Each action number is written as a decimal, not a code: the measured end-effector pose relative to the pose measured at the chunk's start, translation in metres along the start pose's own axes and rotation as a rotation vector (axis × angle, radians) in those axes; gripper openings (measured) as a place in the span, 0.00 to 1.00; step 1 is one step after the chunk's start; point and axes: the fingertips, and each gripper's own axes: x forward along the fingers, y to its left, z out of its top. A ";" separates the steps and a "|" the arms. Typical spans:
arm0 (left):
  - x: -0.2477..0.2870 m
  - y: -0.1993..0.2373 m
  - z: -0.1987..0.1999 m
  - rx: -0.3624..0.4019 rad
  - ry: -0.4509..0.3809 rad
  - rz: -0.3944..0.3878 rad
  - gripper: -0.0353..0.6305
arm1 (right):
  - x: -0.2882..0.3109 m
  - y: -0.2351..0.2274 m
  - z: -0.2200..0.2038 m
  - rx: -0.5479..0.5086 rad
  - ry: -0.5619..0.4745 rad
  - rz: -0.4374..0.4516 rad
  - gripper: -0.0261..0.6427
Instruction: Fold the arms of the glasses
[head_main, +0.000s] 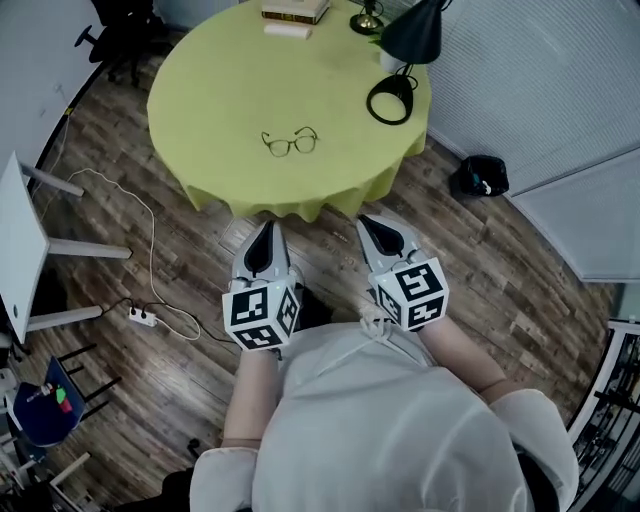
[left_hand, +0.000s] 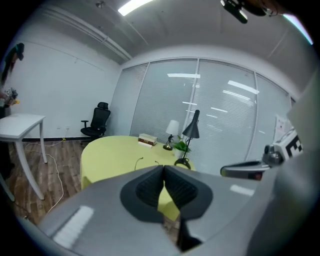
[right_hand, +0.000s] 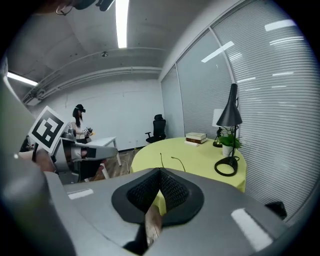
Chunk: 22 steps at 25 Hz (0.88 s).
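Note:
A pair of thin dark-framed glasses (head_main: 290, 142) lies on the round yellow-green table (head_main: 220, 100), near its front edge, with both arms unfolded. My left gripper (head_main: 265, 228) and right gripper (head_main: 366, 220) hang side by side over the floor just short of the table's near edge, pointing at it. Both are apart from the glasses. In the left gripper view the left gripper (left_hand: 163, 167) has its jaws meeting at the tips with nothing between them. The right gripper (right_hand: 160, 171) looks the same, and the glasses' arms (right_hand: 170, 160) rise just beyond it.
A black desk lamp (head_main: 410, 40) with a ring base (head_main: 390, 100), a small plant, a second lamp and stacked books (head_main: 295, 10) stand at the table's far side. A black bag (head_main: 480, 177) lies on the floor at right. A white desk (head_main: 20, 240), cable and power strip (head_main: 143, 317) are at left.

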 end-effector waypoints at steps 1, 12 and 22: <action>0.010 0.016 0.011 0.008 0.004 -0.011 0.06 | 0.017 0.006 0.010 -0.002 -0.002 -0.004 0.04; 0.107 0.137 0.059 -0.065 0.074 -0.055 0.06 | 0.160 0.005 0.058 0.038 0.055 -0.068 0.04; 0.173 0.149 0.048 -0.090 0.172 -0.029 0.06 | 0.205 -0.054 0.062 0.043 0.097 -0.075 0.04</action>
